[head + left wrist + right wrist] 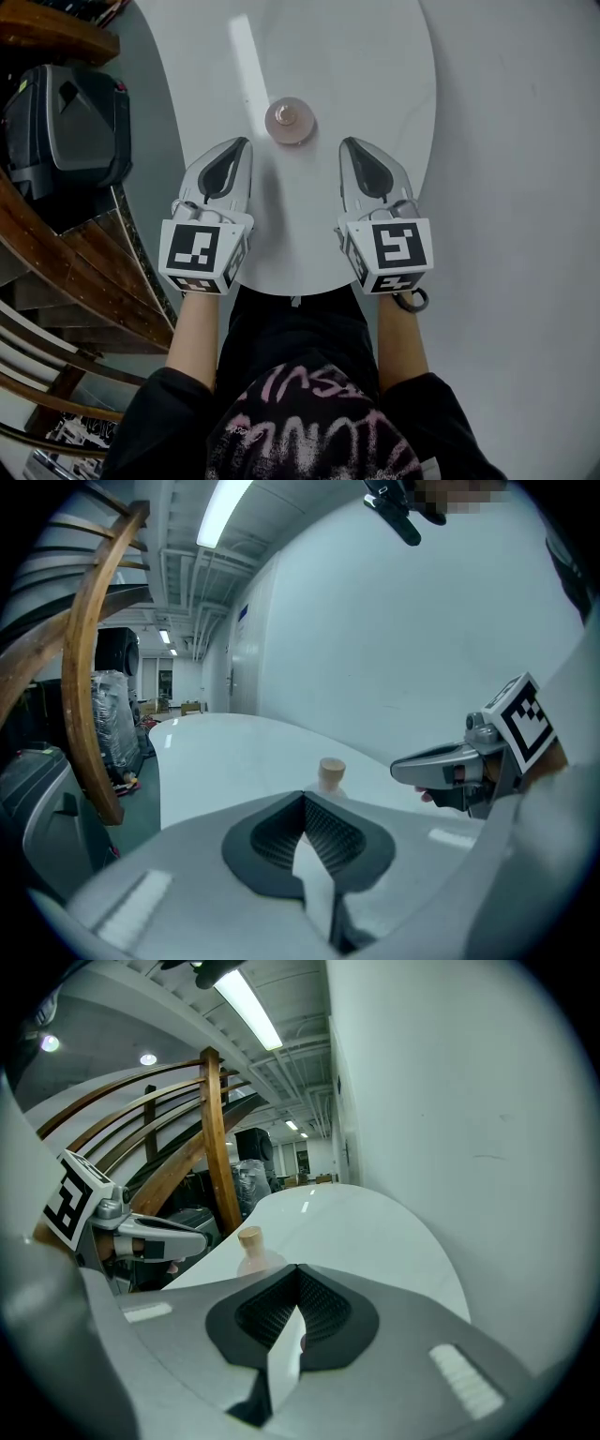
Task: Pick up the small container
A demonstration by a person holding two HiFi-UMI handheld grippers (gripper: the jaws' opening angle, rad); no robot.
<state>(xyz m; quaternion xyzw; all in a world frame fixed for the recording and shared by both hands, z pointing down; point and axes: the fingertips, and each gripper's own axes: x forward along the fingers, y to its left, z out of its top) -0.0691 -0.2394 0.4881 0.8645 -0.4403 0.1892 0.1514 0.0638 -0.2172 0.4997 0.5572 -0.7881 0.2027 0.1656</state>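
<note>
**Two shut grippers flank the small container**

Two things show only in the head view: the whole white oval table [375,56] and a black case [66,122] on the floor at its 9 o'clock. The small container [290,120] stands free on the table. The left gripper [244,142] lies at its 7 o'clock and the right gripper [347,142] at its 5 o'clock, both near it but apart. Each gripper view shows its own jaws closed tip to tip on nothing, and the container's tan stopper. They also show a curved wooden rail [80,686] and a ceiling strip light [223,508]. Pink lettering on the person's dark top [309,431] is too broken to read.
</note>
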